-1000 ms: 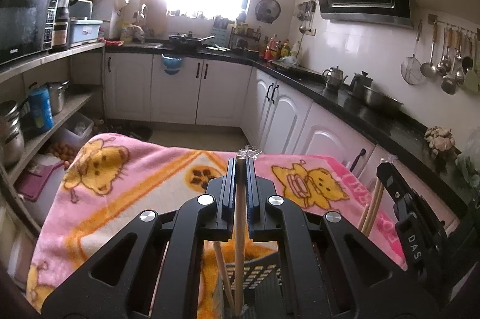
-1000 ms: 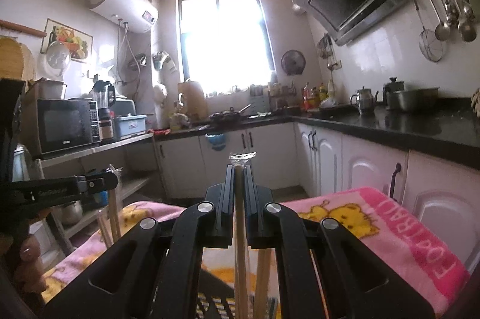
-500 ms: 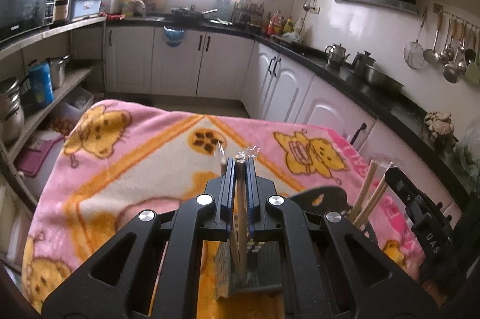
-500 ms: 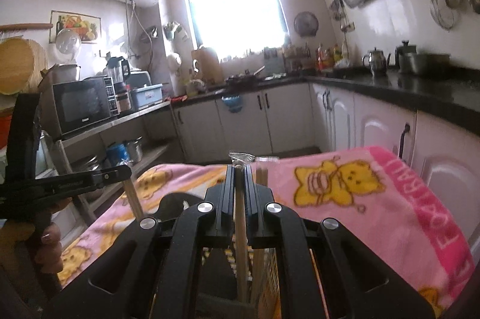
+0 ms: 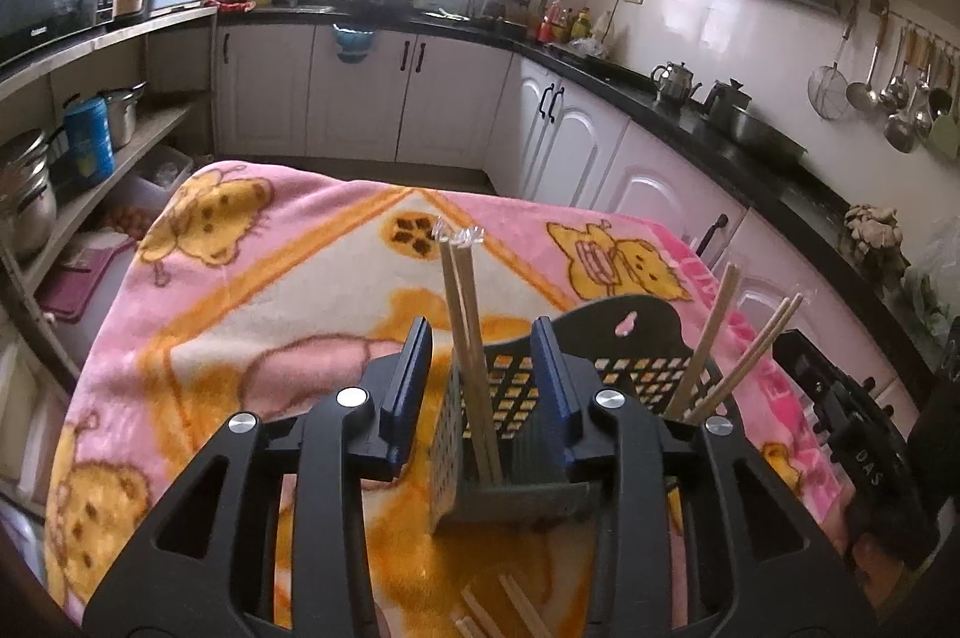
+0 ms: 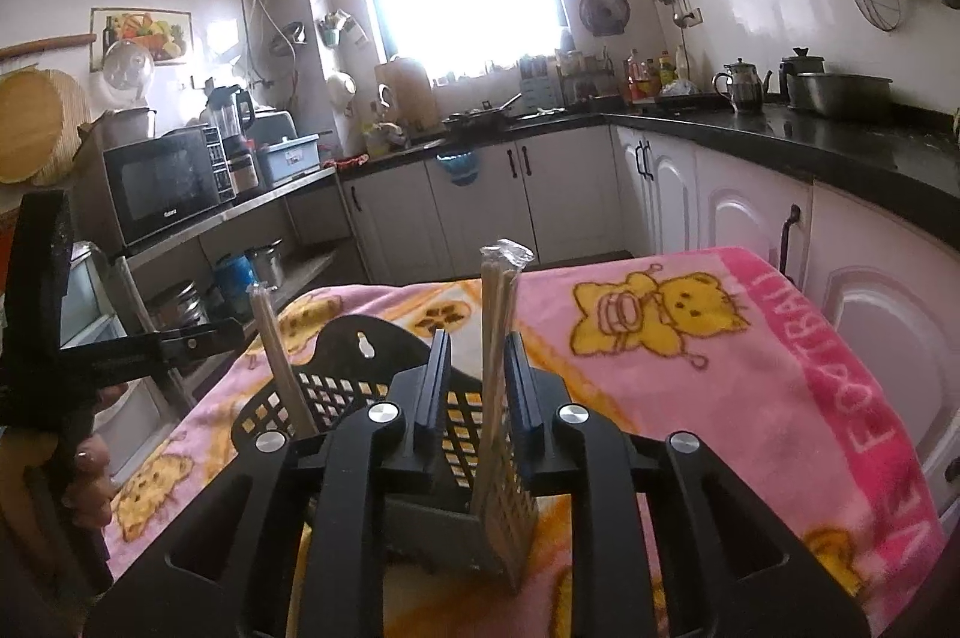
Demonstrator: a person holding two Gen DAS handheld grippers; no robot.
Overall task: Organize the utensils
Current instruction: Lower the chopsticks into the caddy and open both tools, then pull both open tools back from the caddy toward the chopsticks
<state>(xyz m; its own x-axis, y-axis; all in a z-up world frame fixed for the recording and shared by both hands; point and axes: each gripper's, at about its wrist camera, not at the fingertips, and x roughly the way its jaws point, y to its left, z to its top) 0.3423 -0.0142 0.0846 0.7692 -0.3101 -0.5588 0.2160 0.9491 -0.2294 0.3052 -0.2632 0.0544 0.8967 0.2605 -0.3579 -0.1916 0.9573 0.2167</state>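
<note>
A black mesh utensil holder (image 5: 606,368) stands on a pink cartoon blanket (image 5: 252,290). My left gripper (image 5: 483,380) is open, its jaws on either side of a wrapped pair of wooden chopsticks (image 5: 465,332) that stands free in the holder's left compartment. More chopsticks (image 5: 729,356) lean in the right compartment. My right gripper (image 6: 477,386) is open around another wrapped pair (image 6: 495,338) standing in the holder (image 6: 336,362). The pair in the left compartment also shows in the right wrist view (image 6: 279,356).
Loose chopsticks (image 5: 498,611) lie on the blanket near its front edge. White kitchen cabinets (image 5: 606,146) with a black counter run along the right and back. Open shelves (image 5: 90,122) with pots stand on the left.
Both grippers were shut on a chopstick pair. Both pairs went down into the holder, and both grippers have opened and let them go.
</note>
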